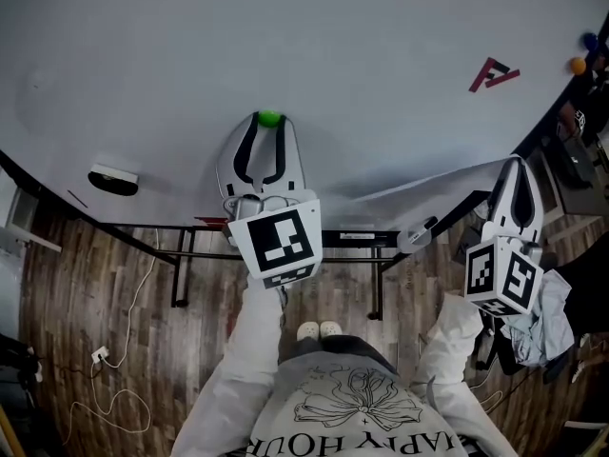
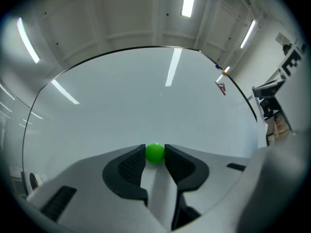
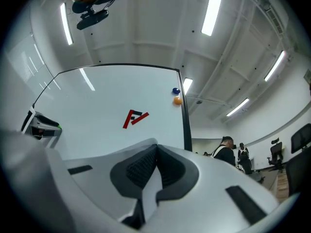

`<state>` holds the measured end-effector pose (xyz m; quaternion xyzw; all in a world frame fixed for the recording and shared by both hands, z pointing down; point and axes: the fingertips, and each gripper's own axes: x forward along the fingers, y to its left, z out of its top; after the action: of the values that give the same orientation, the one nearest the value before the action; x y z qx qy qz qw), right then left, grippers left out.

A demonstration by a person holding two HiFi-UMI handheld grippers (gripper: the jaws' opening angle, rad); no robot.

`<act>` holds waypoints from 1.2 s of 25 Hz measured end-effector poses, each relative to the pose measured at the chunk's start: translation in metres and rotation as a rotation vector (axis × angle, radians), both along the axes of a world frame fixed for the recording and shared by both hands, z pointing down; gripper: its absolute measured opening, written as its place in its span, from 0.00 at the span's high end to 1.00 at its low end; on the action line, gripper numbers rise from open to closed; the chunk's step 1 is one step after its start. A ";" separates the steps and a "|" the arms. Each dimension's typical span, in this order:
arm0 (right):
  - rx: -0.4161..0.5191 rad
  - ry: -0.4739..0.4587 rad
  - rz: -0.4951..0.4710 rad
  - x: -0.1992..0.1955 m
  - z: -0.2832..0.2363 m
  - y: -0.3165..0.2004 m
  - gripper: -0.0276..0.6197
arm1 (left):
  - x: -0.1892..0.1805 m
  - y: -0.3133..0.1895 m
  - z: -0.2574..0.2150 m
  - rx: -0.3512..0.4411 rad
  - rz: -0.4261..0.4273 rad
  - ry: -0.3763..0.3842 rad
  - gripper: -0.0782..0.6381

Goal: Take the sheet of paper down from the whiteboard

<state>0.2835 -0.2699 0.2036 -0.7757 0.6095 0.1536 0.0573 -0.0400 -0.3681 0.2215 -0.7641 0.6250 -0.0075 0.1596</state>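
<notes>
The whiteboard (image 1: 333,55) fills the top of the head view. My left gripper (image 1: 270,124) reaches up to it, its pads pressed on either side of a round green magnet (image 1: 270,118); the left gripper view shows that magnet (image 2: 155,152) squeezed between the tips of the left gripper (image 2: 155,155). The sheet of paper (image 1: 428,190) hangs away from the board's lower right as a pale strip. Its right end runs into the tips of my right gripper (image 1: 515,163). In the right gripper view the right gripper (image 3: 156,147) has its jaws pressed together.
A red mark (image 1: 492,73) sits at the board's upper right, with a blue magnet (image 1: 590,41) and an orange magnet (image 1: 578,65) beyond it. An eraser (image 1: 113,179) rests at the lower left edge. The black stand (image 1: 285,241) and cables stand on the wooden floor. People (image 3: 226,152) stand far right.
</notes>
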 end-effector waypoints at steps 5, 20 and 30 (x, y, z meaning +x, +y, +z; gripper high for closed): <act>0.043 0.035 -0.030 -0.015 -0.013 0.004 0.95 | 0.002 0.003 0.003 -0.008 0.008 -0.008 0.73; 0.052 0.056 -0.131 -0.068 -0.016 0.005 0.95 | -0.017 0.042 -0.010 0.035 0.019 0.079 0.79; 0.055 0.044 -0.170 -0.091 -0.013 0.002 0.95 | -0.034 0.051 -0.014 0.042 -0.001 0.092 0.83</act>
<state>0.1923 -0.2679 0.1905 -0.7157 0.6698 0.1817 0.0781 -0.0742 -0.3169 0.2077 -0.7599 0.6321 0.0407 0.1464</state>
